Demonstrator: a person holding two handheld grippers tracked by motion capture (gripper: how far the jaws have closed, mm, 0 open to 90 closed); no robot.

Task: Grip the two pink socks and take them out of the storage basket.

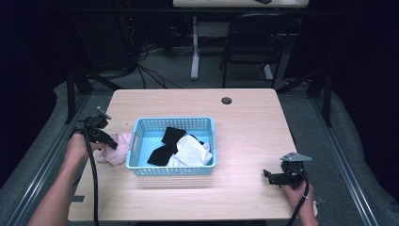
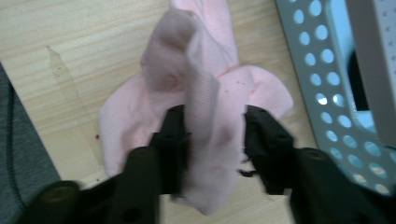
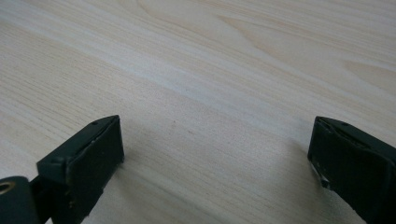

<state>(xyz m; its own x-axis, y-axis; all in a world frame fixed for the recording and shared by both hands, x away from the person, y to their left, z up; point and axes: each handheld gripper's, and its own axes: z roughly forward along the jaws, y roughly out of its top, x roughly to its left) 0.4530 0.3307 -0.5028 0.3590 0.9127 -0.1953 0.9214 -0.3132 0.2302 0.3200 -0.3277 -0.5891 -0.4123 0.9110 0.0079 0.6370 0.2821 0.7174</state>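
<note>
- I see my left gripper [image 1: 109, 141] at the left middle of the high view, held in a hand [image 1: 77, 147] that comes in from the lower left corner, its black cable trailing down toward the bottom edge.
- Its fingers [image 2: 173, 140] are partly spread, one on each side of a raised fold of the crumpled pale pink cloth [image 2: 201, 107]; in the left gripper view the fabric fills the gap between them and touches both, though I cannot tell how firmly it is pinched.
- The pink cloth [image 1: 117, 148] lies on the light wooden table [image 1: 244, 117], just beside the left wall of the light blue perforated plastic basket [image 1: 141, 127] in the high view; the same basket wall [image 2: 327, 84] runs down the right side of the left gripper view.
- The basket sits at the middle of the high view and holds black fabric pieces [image 1: 171, 136] with a white cloth [image 1: 192, 151] piled toward its lower right corner.
- My right gripper [image 1: 273, 176] is at the lower right of the high view, well apart from the basket, gripped by a hand [image 1: 301, 190] near the table's front edge.
- Its fingers [image 3: 88, 158] are spread wide with nothing between them; the right gripper view looks past them onto bare wood grain [image 3: 210, 84].
- A small dark round hole [image 1: 227, 100] sits in the table near its far edge, upper middle of the high view.
</note>
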